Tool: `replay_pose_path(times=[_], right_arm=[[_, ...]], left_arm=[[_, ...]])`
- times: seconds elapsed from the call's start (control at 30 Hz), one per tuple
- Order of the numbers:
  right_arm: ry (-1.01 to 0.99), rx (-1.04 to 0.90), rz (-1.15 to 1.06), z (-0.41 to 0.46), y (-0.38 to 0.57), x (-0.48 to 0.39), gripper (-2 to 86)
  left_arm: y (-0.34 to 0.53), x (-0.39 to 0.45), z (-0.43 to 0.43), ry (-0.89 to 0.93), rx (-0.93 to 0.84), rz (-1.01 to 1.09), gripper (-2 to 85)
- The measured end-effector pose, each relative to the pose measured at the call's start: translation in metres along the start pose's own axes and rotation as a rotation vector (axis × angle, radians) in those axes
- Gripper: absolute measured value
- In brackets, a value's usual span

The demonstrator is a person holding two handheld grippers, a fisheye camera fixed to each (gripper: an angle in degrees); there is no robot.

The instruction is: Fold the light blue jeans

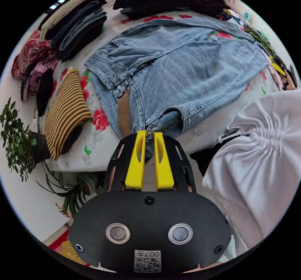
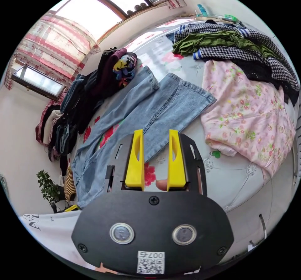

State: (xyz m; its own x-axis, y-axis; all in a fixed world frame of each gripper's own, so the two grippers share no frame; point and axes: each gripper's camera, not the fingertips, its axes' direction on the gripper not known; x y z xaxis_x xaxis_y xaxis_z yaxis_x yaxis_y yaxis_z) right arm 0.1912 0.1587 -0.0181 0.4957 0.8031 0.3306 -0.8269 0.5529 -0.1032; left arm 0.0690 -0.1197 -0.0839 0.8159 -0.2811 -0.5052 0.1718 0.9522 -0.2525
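One pair of light blue jeans (image 1: 188,70) is spread flat on the flower-printed bed (image 1: 97,139), waist end toward 8 o'clock in the left gripper view and the two legs running up toward 12 o'clock in the right gripper view. The left hand-held gripper (image 1: 150,134) is seen with its jaws pressed nearly together on a denim edge near the fly at the waist, so the gathering-up step appears to be in hand. The right hand-held gripper (image 2: 155,132) is held spread above the leg hems, pinching nothing. A grip on the hems is probably called for next, so that the legs can be brought over. One striped yellow top (image 1: 66,113) and one pink floral garment (image 2: 250,117) are counted beside the jeans.
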Motion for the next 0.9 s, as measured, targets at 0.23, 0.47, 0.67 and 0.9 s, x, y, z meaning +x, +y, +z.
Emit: replay_pose_path(times=[0.23, 0.47, 0.67, 0.9], right_arm=[[0.08, -0.042, 0.163, 0.03, -0.017, 0.033, 7.0], [0.02, -0.001, 0.043, 0.004, -0.031, 0.026, 0.8], [0.21, 0.03, -0.181, -0.066, 0.018, 0.015, 1.5], [0.221, 0.081, -0.113, -0.081, 0.032, 0.011, 6.2]], left_arm=[[0.002, 0.015, 0.004, -0.069, -0.034, -0.109, 4.6], [0.003, 0.017, -0.017, -0.07, -0.043, -0.106, 4.0], [0.033, 0.027, -0.017, -0.007, -0.062, -0.079, 0.4], [0.078, -0.005, -0.06, -0.056, -0.01, -0.197, 1.0]])
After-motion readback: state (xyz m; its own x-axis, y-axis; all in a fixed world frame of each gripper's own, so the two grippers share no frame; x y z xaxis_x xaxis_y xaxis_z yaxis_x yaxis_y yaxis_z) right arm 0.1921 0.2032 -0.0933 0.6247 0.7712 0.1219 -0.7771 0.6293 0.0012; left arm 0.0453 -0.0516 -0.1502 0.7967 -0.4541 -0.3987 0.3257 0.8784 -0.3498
